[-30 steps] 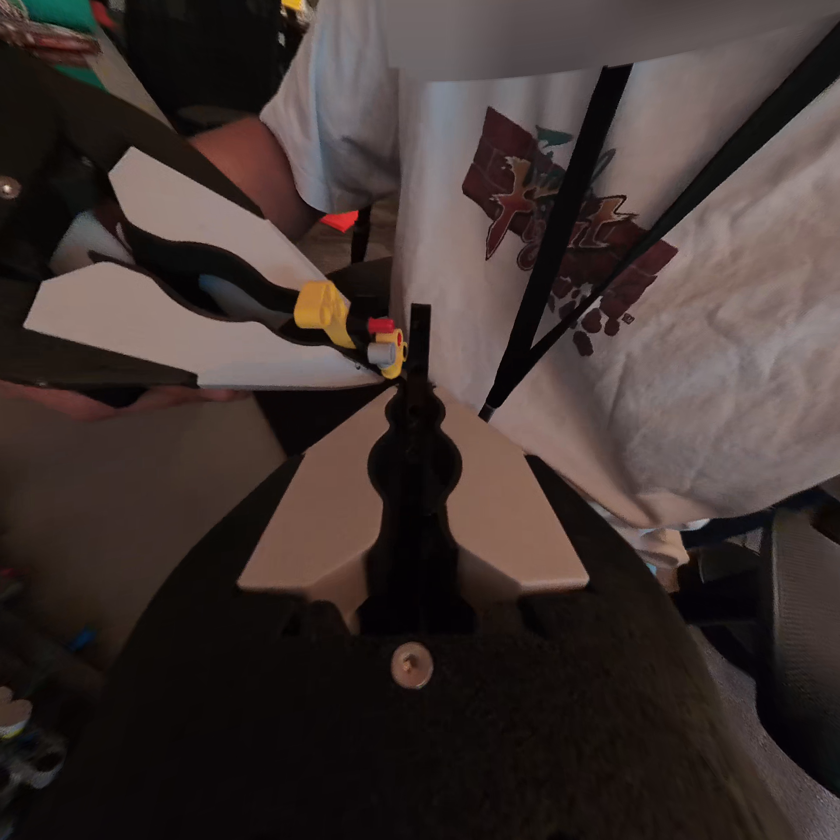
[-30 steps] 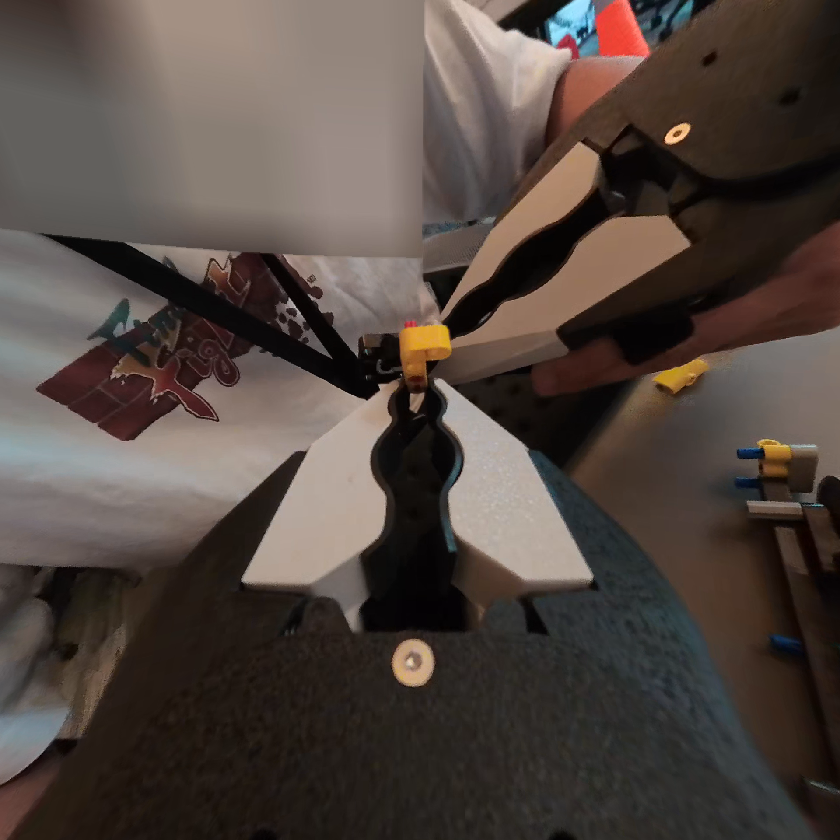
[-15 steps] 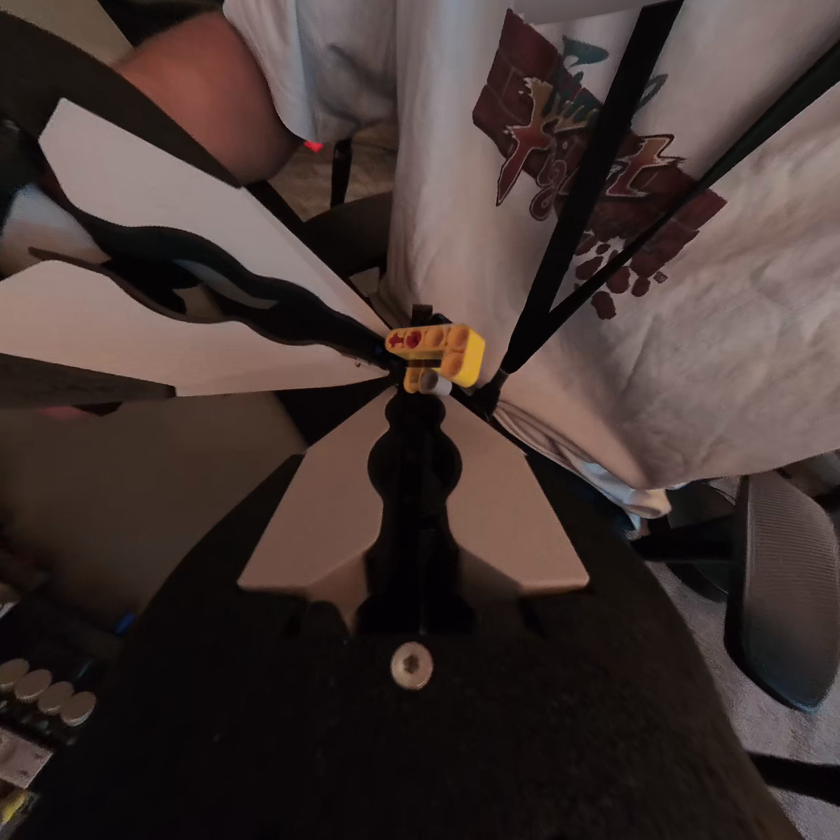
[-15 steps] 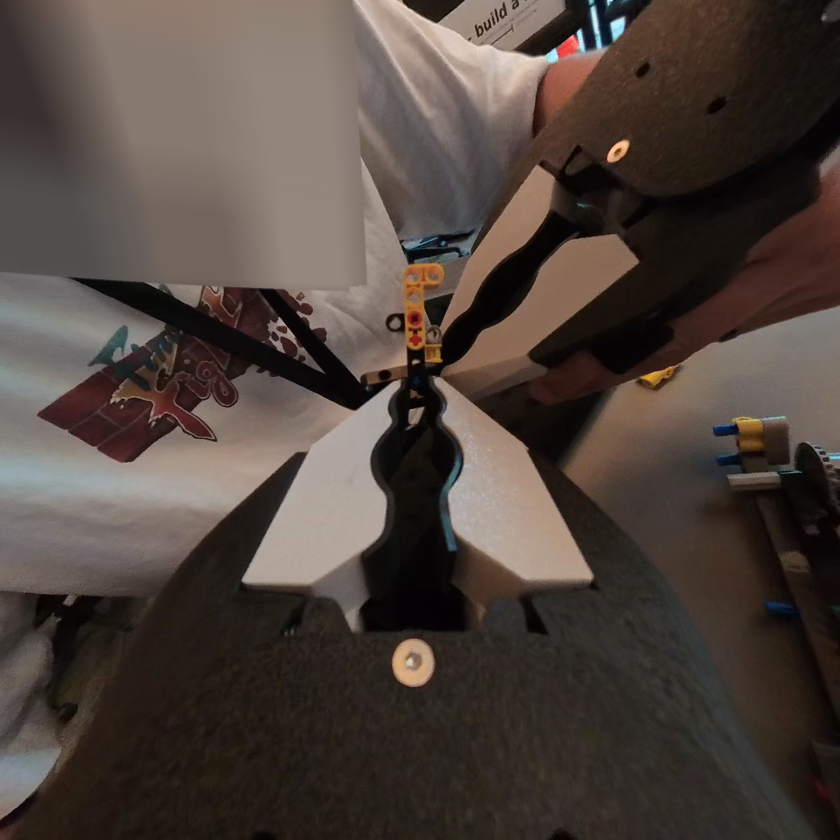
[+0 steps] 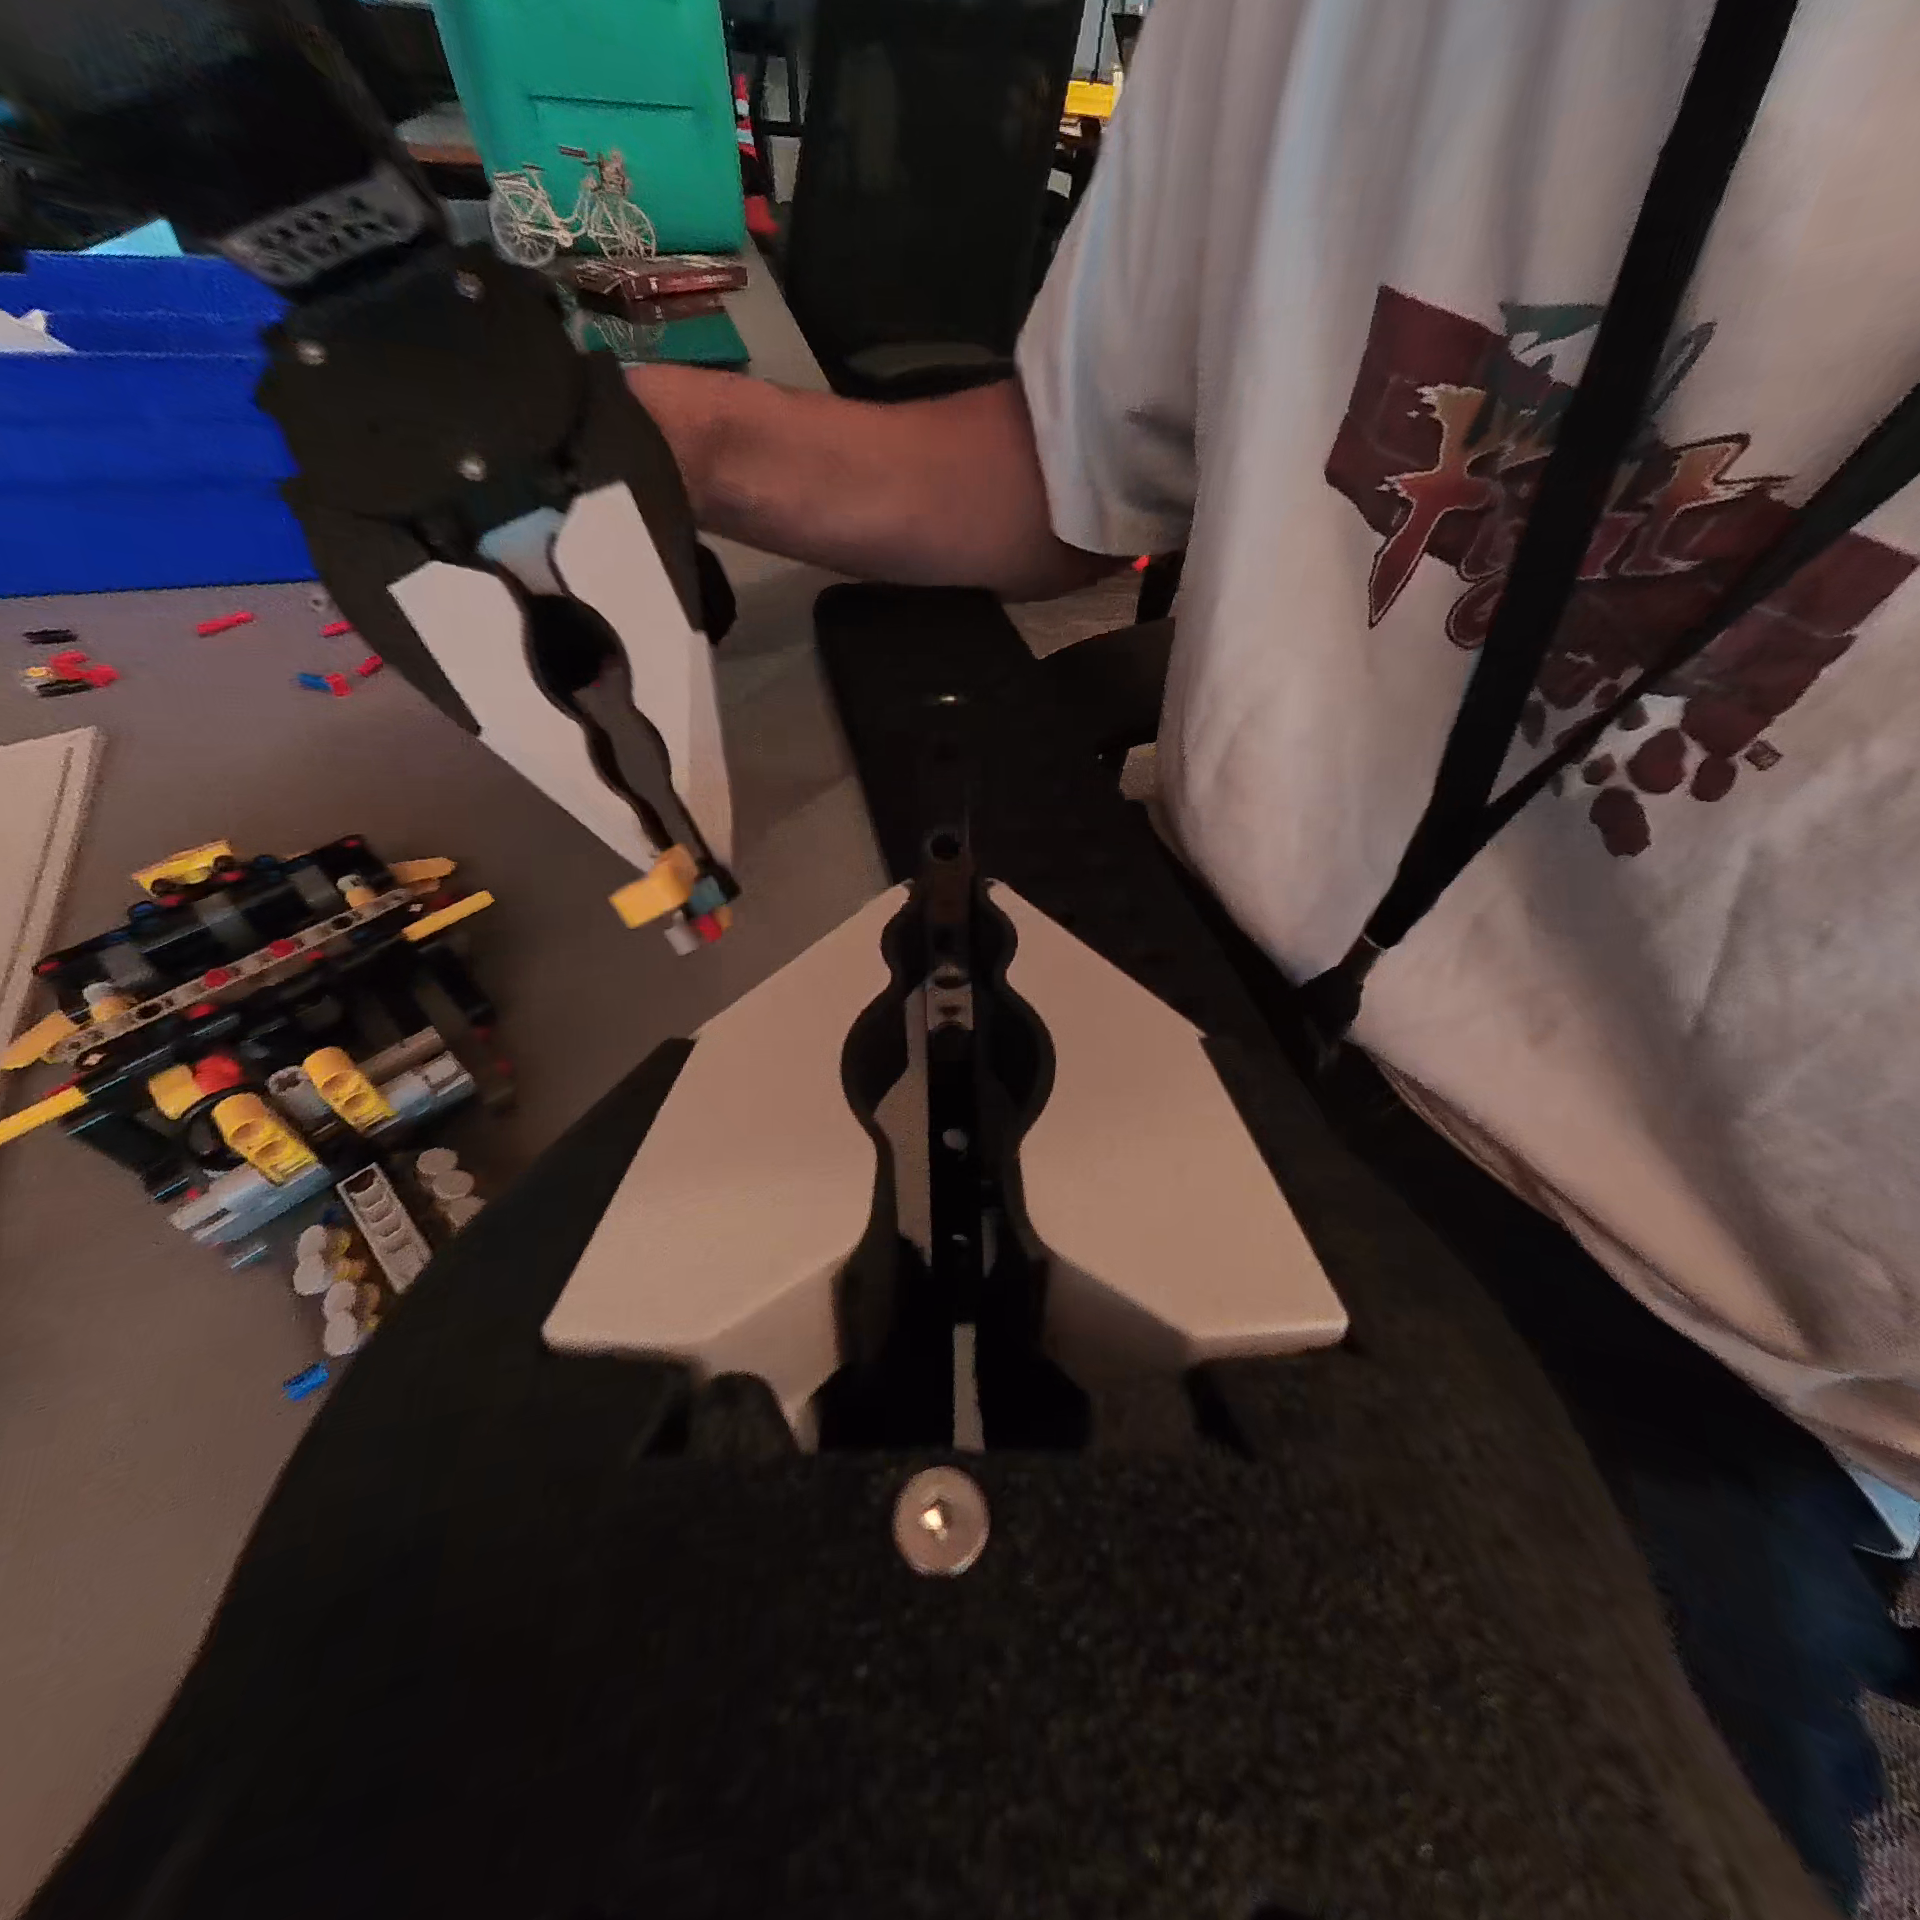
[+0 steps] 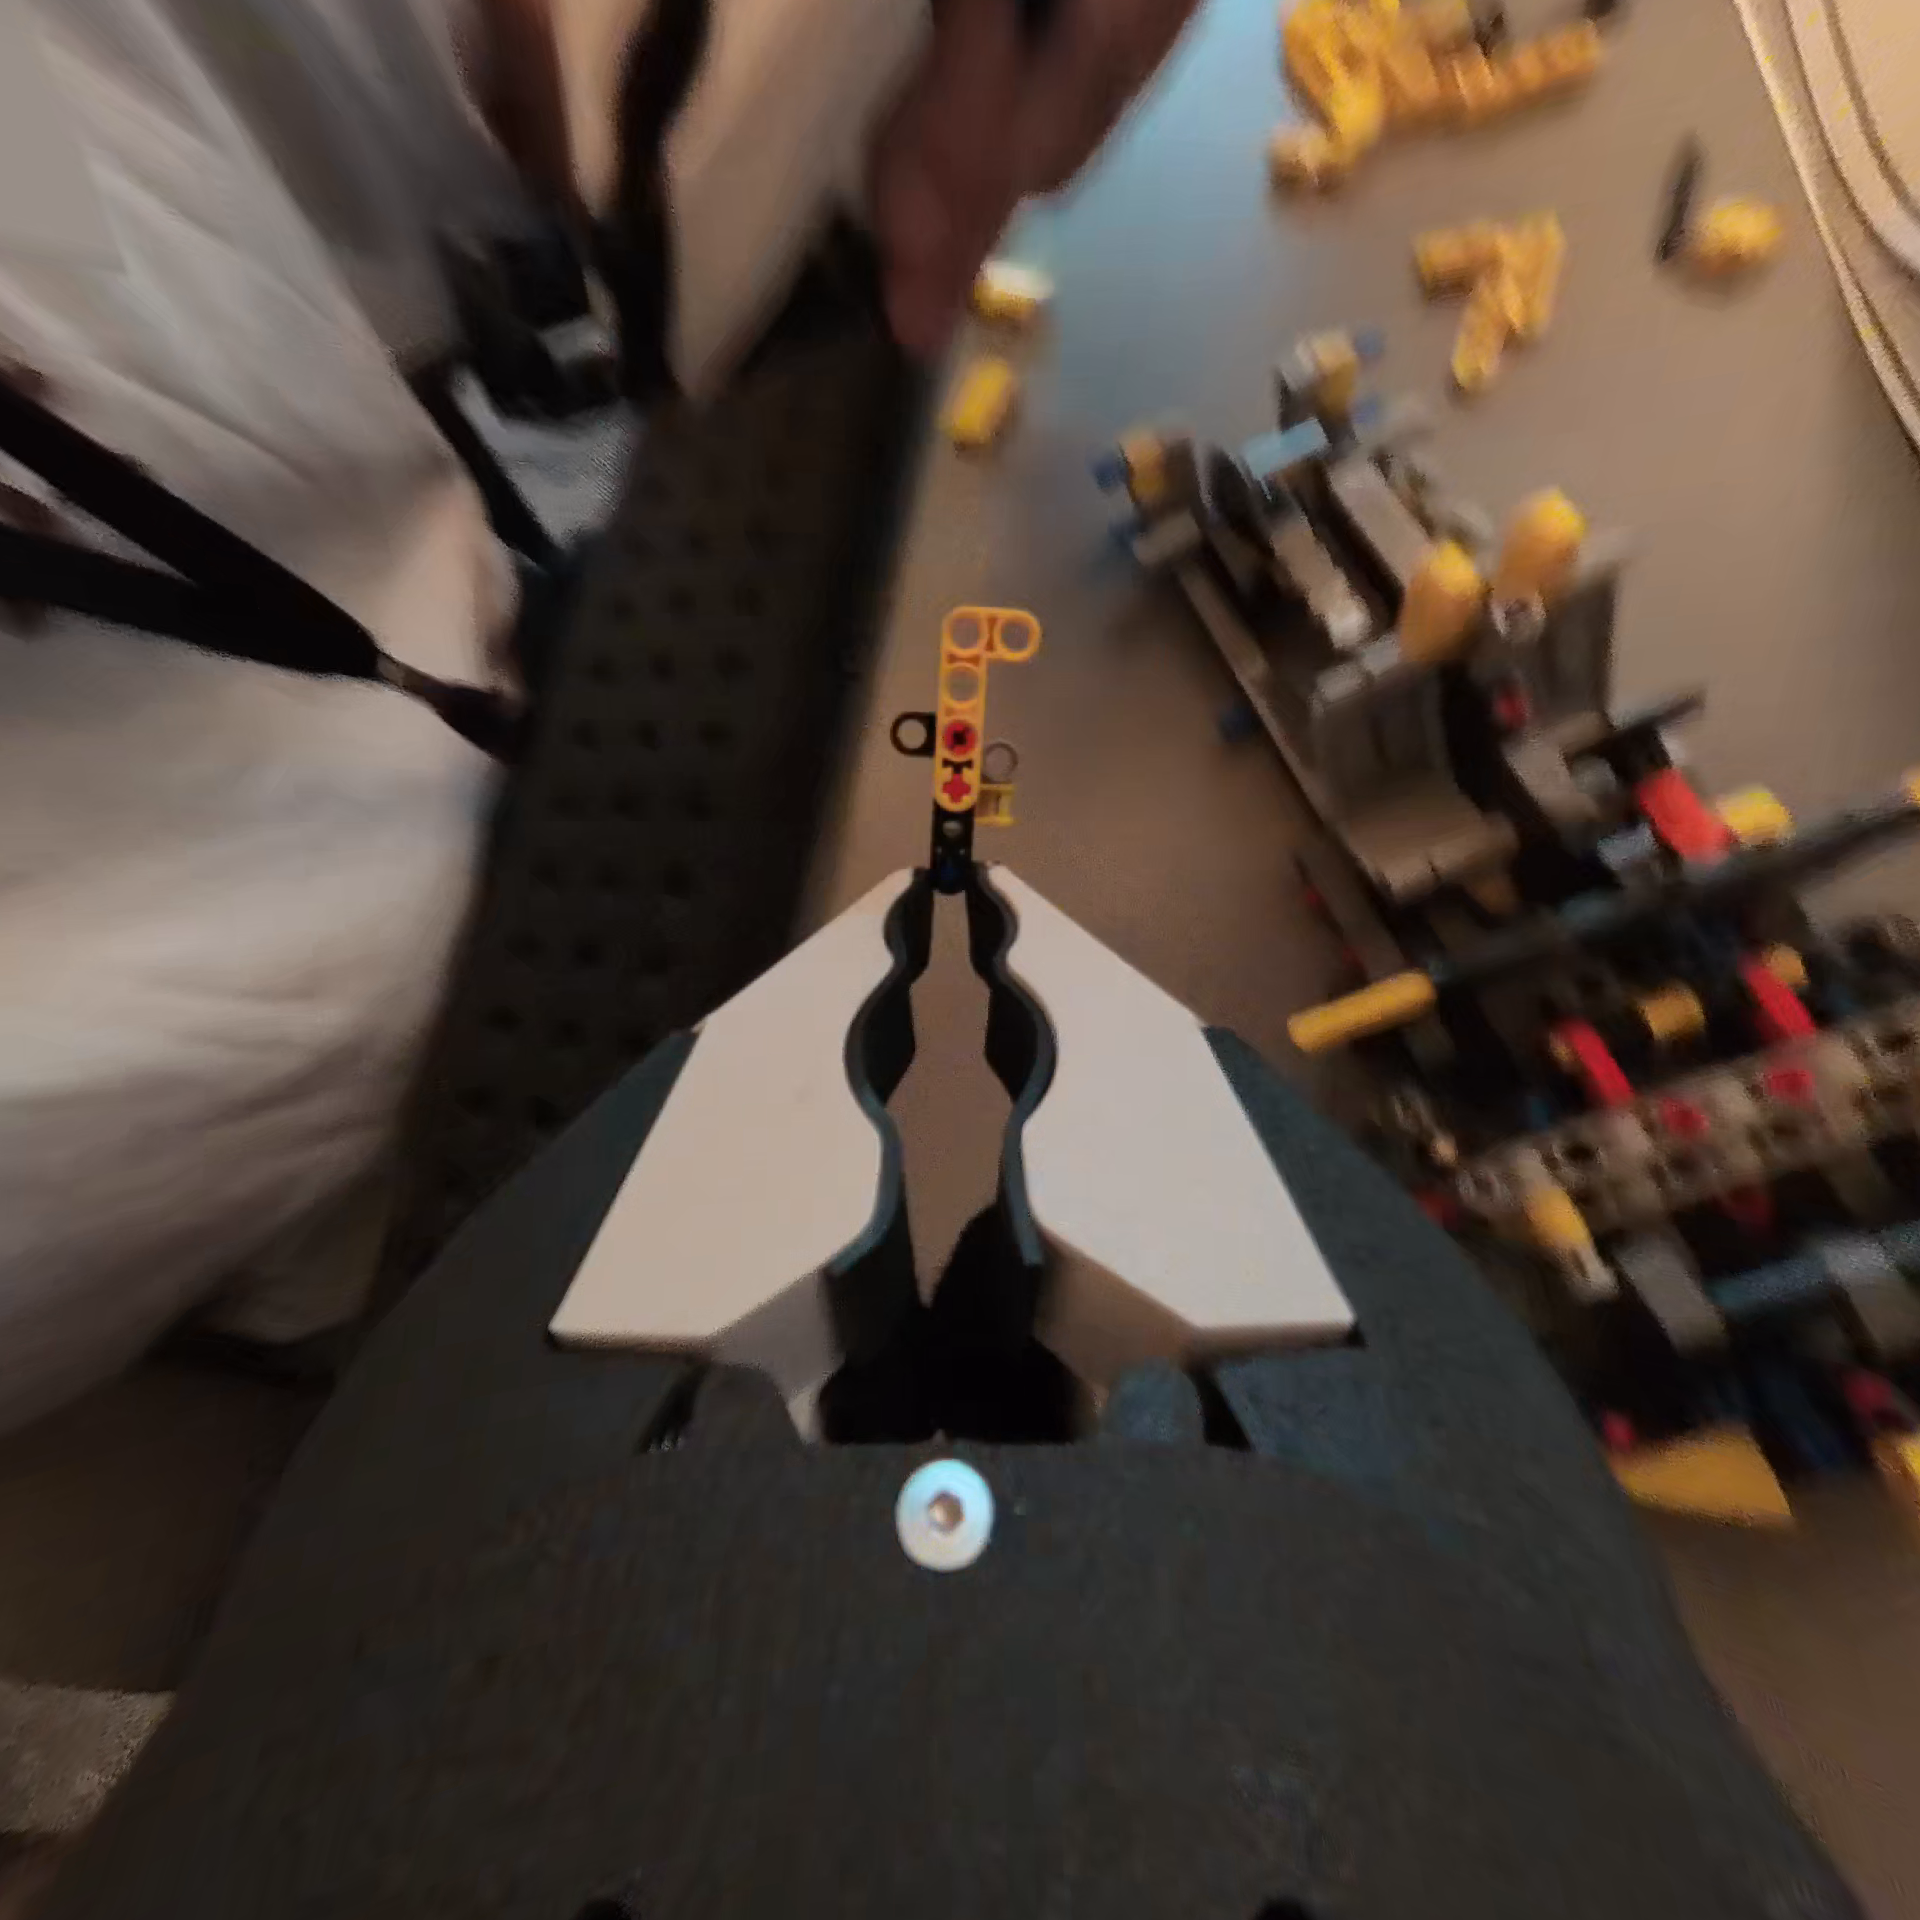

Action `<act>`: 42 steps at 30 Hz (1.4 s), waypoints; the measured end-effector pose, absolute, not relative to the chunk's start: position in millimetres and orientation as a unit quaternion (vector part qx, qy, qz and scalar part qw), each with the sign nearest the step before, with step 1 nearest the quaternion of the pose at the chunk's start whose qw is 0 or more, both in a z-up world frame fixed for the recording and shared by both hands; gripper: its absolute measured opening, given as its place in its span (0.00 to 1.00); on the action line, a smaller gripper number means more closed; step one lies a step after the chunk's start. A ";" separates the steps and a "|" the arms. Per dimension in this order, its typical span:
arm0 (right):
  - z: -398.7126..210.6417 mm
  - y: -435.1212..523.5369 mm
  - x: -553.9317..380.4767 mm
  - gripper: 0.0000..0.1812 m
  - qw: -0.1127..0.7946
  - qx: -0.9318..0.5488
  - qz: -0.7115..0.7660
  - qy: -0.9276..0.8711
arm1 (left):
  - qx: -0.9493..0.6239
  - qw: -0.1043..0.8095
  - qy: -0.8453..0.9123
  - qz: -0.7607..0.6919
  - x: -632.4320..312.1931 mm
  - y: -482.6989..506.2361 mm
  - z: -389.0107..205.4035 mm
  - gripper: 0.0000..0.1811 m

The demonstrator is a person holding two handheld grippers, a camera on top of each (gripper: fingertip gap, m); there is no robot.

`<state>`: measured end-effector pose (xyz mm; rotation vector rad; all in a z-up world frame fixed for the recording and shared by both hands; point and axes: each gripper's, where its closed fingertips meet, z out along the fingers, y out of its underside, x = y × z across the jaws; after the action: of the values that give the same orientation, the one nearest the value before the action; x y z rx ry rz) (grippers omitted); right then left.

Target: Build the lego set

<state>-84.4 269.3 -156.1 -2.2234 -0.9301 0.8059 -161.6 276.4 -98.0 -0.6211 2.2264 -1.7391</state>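
My left gripper (image 5: 945, 883) is shut on a thin black beam with holes (image 5: 945, 847) that runs between its fingers and sticks out a little past the tips. My right gripper (image 6: 951, 878) is shut on the black lower end of a small assembly (image 6: 966, 717): a yellow L-shaped beam with red pins and small black and grey parts. In the left wrist view the right gripper (image 5: 691, 883) hangs above the table, left of my left gripper's tips and apart from them, with the assembly (image 5: 660, 899) at its tip. The partly built black, grey and yellow model (image 5: 260, 1018) lies on the table, also in the right wrist view (image 6: 1558, 935).
A black perforated strip (image 5: 935, 675) runs along the table edge by the person in a white shirt (image 5: 1507, 727). Loose yellow pieces (image 6: 1496, 281) lie beyond the model, small red pieces (image 5: 223, 621) farther back. A blue bin (image 5: 135, 436) stands behind. A white sheet (image 5: 42, 831) lies at the left. Left tips to right tips: about 10 cm.
The two grippers have come apart. The right gripper has swung away over the table with the yellow assembly. The left keeps the black beam. Both views now face the table.
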 end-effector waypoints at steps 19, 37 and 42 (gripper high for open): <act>-201.8 253.1 -50.8 0.04 0.209 -0.902 0.138 -0.351 | -0.233 0.130 0.767 -0.583 -156.8 277.4 -106.3 0.05; -125.2 271.4 -100.1 0.15 0.367 -0.850 0.224 -0.304 | -0.252 0.142 0.803 -0.521 -152.4 281.4 -131.2 0.05; -114.6 281.6 -145.4 0.19 0.406 -0.818 0.289 -0.287 | -0.255 0.132 0.807 -0.517 -154.1 278.8 -133.2 0.05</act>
<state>-145.4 281.6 -114.6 -2.0640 -0.7233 0.7284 -154.1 278.8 -133.2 -0.7400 2.3407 -1.4999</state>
